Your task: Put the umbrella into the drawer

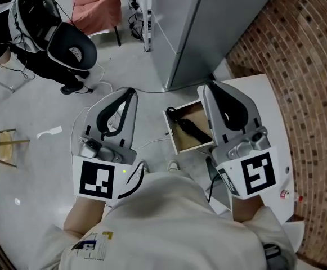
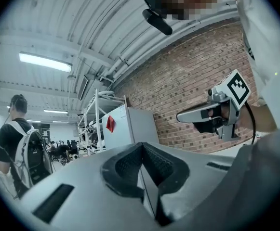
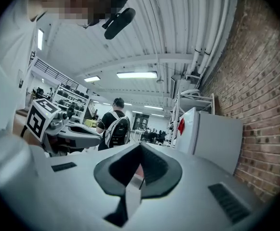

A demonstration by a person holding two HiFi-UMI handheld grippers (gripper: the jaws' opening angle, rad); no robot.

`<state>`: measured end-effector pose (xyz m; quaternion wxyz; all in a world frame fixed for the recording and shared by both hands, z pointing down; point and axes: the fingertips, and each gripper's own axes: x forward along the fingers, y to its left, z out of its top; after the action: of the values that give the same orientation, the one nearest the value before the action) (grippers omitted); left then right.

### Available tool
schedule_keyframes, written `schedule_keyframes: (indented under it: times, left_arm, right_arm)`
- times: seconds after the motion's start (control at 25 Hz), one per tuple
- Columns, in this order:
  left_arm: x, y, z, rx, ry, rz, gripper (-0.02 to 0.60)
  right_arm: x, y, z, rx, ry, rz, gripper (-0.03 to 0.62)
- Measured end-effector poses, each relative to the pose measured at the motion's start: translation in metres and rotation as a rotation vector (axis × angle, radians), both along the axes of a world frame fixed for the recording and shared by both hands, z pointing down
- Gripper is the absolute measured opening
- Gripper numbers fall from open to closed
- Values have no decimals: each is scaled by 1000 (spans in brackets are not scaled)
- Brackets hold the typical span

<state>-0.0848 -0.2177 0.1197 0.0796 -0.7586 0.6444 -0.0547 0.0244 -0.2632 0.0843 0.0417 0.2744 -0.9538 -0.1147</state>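
Grey floor (image 1: 39,167) and a brick wall (image 1: 309,66) flank the white desk (image 1: 267,100). Only the head view shows the drawer (image 1: 171,133), pulled out from the desk's edge opposite the wall, with the dark umbrella (image 1: 190,128) lying inside. The gripper views look across the room at ceiling lights (image 2: 46,61), shelving (image 2: 94,114) and a person with a backpack (image 2: 14,138), and show the left gripper (image 2: 142,147) and right gripper (image 3: 140,149) each pressed together on nothing.

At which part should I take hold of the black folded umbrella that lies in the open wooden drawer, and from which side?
Grip the black folded umbrella at the middle of its length, coming from straight above, jaws across its narrow width. It lies flat and slanted in the open wooden drawer, whose walls probably block any approach from the side.
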Motion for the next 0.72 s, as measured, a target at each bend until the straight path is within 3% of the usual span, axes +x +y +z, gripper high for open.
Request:
schedule_keyframes:
  times: [0.44,0.72]
  left_arm:
    - [27,32,42,-79,-2,24,8]
    - [32,32,44,-92,-5,21,8]
  right_arm:
    - [11,38,58,-80,107,-30,7]
    - [21,38,61,-129,75,-26,8]
